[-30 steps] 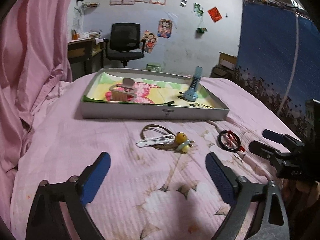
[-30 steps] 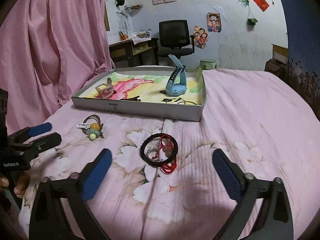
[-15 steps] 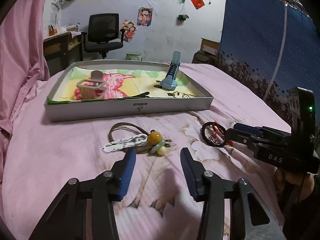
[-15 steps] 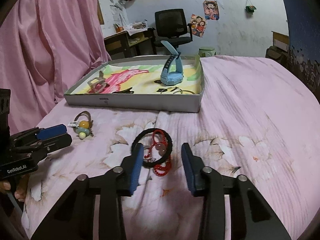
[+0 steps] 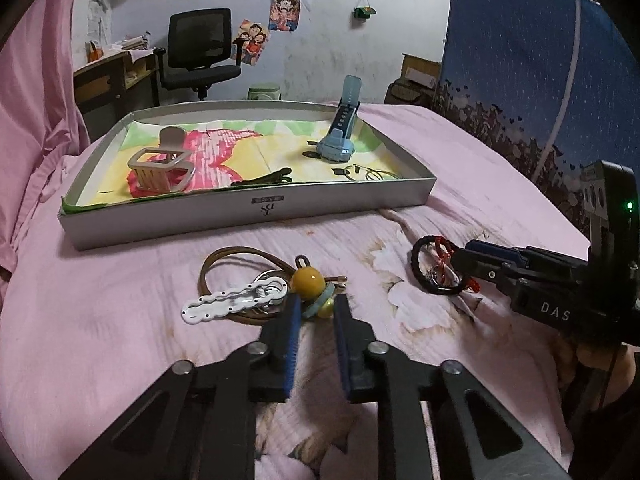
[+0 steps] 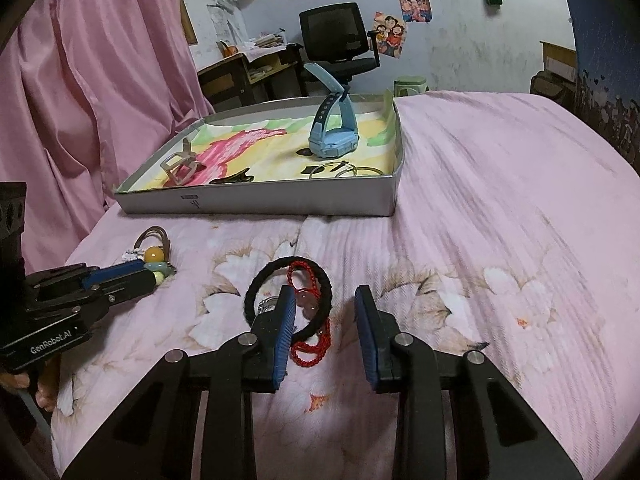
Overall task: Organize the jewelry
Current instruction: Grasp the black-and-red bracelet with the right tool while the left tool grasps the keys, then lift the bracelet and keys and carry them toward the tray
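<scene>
On the pink bedsheet lies a bead pendant (image 5: 306, 280) with a yellow ball, a green ring and a brown cord (image 5: 232, 254), next to a white hair clip (image 5: 228, 304). My left gripper (image 5: 317, 312) is closed on the pendant's green end. From the right wrist view the left gripper (image 6: 154, 276) touches the beads. A black hair tie (image 6: 256, 280) tangled with a red cord bracelet (image 6: 308, 352) lies to the right. My right gripper (image 6: 325, 312) stands narrowly open over it, the left finger resting on the tie. The open grey tray (image 5: 256, 212) sits beyond.
The tray holds a blue watch (image 5: 340, 136), a beige hair claw (image 5: 160, 168), a dark clip and thin hoops (image 6: 344, 170). Pink curtain (image 6: 80, 80) hangs on the left, a blue drape (image 5: 540, 60) on the right. A desk and office chair (image 5: 200, 52) stand behind the bed.
Both grippers have moved forward and down onto the jewelry and narrowed. The left one has closed on the bead pendant; the right one has come over the black hair tie.
</scene>
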{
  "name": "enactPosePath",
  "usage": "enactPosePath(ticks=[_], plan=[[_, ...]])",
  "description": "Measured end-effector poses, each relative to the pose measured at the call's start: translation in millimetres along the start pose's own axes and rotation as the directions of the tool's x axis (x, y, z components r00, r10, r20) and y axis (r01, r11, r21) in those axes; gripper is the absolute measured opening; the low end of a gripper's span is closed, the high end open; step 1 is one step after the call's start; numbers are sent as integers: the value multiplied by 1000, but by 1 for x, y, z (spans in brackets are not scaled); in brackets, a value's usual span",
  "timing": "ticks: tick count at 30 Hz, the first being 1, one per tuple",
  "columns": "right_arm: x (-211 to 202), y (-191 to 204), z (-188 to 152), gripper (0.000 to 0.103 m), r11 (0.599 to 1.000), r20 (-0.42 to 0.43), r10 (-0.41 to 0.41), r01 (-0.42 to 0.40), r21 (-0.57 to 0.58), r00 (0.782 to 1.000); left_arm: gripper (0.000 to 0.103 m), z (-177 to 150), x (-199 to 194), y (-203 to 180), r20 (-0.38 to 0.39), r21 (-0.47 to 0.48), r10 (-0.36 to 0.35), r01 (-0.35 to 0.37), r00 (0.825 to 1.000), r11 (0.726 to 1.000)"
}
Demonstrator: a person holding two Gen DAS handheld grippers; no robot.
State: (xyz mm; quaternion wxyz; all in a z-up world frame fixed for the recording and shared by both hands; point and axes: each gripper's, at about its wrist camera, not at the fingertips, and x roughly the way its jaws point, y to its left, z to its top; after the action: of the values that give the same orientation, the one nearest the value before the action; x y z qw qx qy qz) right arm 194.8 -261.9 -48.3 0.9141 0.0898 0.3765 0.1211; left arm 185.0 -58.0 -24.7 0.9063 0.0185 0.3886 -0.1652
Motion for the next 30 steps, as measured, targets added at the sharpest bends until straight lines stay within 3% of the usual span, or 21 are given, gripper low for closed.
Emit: enactPosePath(ticks=[8,13,22,30], plan=[[5,0,-1,6,1000,-10,13,-13,-1,1000,7,-1,0,-1,7,6,-6,6,1000,1000],[-1,1,-2,5,1000,19,22,-21,-10,1000,6,-5,-8,-3,36,11,-24,24,999,1000],[-23,0,0,5,998,132,67,-67,-10,989,5,-10,-30,-8,132,35,-32,27,991,999],[-44,8,6,5,992,260,123,-114,-47,958,5,-9,-52,-13,239,52,5,-17,971,998]])
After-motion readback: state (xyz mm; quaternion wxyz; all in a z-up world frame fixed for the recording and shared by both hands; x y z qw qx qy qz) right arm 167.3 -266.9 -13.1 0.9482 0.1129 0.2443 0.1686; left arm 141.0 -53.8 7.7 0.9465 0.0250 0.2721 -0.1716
